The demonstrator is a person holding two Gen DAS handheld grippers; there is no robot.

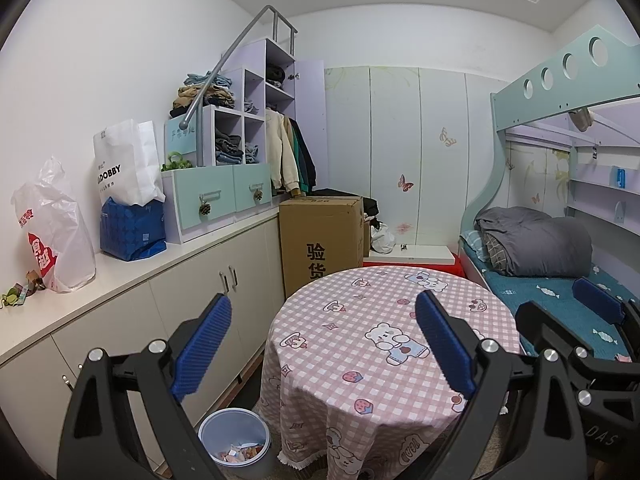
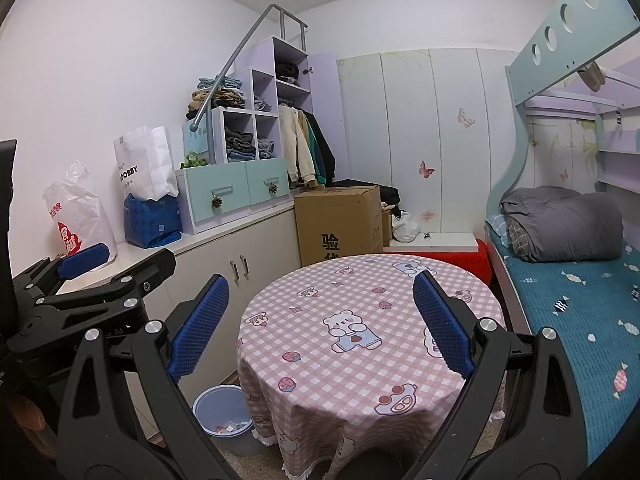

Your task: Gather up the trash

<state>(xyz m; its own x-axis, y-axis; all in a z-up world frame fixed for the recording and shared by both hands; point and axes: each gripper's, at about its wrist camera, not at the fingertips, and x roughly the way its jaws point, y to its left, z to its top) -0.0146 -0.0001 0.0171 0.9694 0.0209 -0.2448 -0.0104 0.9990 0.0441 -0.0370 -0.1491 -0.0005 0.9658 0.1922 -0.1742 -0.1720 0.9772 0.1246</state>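
Item: scraps (image 1: 18, 294) on counter (image 1: 132, 276), crumpled, judged light, soft; pinch at bunched middle advised. Left gripper (image 1: 322, 346), right gripper (image 2: 320, 324): jaws spread, nothing held. Waste bin (image 1: 234, 438) on floor.

Both your wrist views look forward, slightly downward, past wide-apart fingers, sharing the round pink-checked clothed table (image 1: 384, 340) (image 2: 360, 320) just ahead.

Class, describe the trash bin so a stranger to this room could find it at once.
Start at the round table with the pink checked bear cloth. On the floor at its left foot, before the white cabinets, stands the trash bin. It is a pale blue open bucket, the only floor container holding scraps.
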